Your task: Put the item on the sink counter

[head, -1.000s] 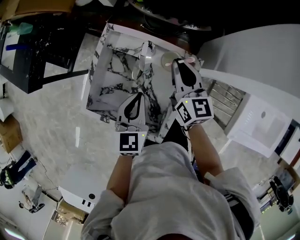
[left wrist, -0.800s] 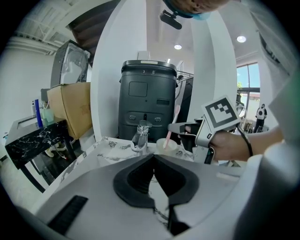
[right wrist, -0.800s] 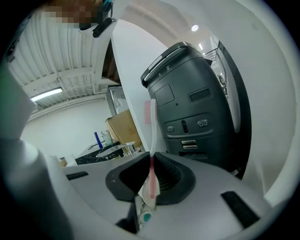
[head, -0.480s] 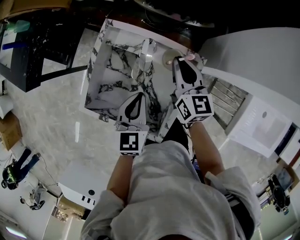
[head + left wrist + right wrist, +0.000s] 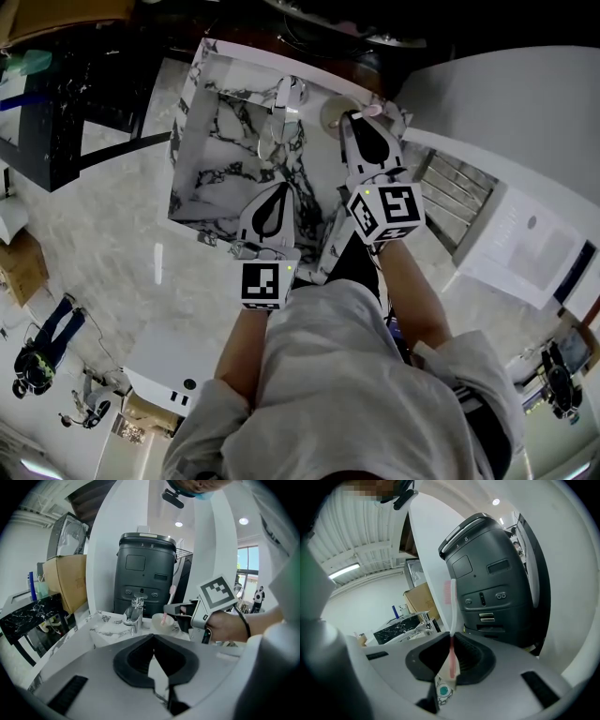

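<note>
A pink-and-white toothbrush (image 5: 451,620) stands upright between the pads of my right gripper (image 5: 451,637), which is shut on it, bristle head up. In the head view my right gripper (image 5: 355,119) hovers at the back right of the marble sink counter (image 5: 197,192), beside a round white cup (image 5: 332,113) and right of the chrome faucet (image 5: 285,105). The left gripper view shows the toothbrush (image 5: 164,617) hanging over the cup (image 5: 161,622). My left gripper (image 5: 276,192) is shut and empty over the counter's near side, its jaws touching (image 5: 153,638).
A tall dark grey machine (image 5: 146,571) stands right behind the counter. A cardboard box (image 5: 65,581) and a black marble table (image 5: 26,616) are off to the left. A white curved panel (image 5: 506,112) borders the counter on the right.
Both grippers have held almost still. The right one, still shut on the toothbrush, has edged slightly toward the back of the counter.
</note>
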Available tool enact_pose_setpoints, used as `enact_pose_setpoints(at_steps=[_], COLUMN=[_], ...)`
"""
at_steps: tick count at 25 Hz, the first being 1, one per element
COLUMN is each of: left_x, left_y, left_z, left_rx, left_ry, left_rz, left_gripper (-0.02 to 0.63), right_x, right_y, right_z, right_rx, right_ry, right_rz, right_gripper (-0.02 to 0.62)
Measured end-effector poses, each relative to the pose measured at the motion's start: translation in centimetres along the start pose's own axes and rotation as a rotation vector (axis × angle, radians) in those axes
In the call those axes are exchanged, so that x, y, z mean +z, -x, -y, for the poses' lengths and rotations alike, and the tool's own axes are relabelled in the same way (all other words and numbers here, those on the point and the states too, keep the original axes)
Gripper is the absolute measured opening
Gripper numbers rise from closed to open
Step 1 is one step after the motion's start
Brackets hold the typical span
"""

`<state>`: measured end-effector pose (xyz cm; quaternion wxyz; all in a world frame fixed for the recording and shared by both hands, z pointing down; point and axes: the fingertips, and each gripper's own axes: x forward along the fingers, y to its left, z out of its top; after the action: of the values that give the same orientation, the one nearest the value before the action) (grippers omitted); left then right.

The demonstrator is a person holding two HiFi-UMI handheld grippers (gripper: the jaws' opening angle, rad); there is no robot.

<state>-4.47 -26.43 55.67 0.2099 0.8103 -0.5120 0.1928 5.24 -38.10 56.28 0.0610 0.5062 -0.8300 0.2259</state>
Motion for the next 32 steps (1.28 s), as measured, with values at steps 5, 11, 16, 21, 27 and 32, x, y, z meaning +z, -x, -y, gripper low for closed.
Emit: enact_pose_setpoints(at_steps=[5,11,16,21,27,32], left_x=[0.2,0.3,0.2,0.3,0.6,0.7], left_y=[-0.3,-0.3,-0.2,-0.2,-0.1,0.0], left_z=[0.2,0.1,-0.1,-0.1,0.1,0.2], left_rx=[-0.008,-0.008,0.000,0.000,-0.003,-0.003], left_ry=[0.000,0.000,0.001,0.001,-0.005,0.001], left_rz=[0.000,-0.002,-0.004,-0.001,0.007,0.008], left_gripper=[0.008,0.008,0.008,0.008,0.008,0.008], right_x=[-0.5,-1.2,-1.5,-1.9,-2.2,-2.5], right_y=[-0.1,-0.3,-0.5,-0.6,-0.6,-0.5], right_z=[0.2,0.3,0.5,0.5,0.4,0.6], right_rx=[-0.012,-0.030,-0.038,-0.043,-0.045,-0.056], right_ry=[-0.005,-0.022,-0.021,-0.028,-0.021,-0.019], right_rz=[-0.031,-0.061,-0.078,-0.093,-0.108,-0.124], right_gripper=[0.023,0.023,0.023,0.023,0.023,0.023])
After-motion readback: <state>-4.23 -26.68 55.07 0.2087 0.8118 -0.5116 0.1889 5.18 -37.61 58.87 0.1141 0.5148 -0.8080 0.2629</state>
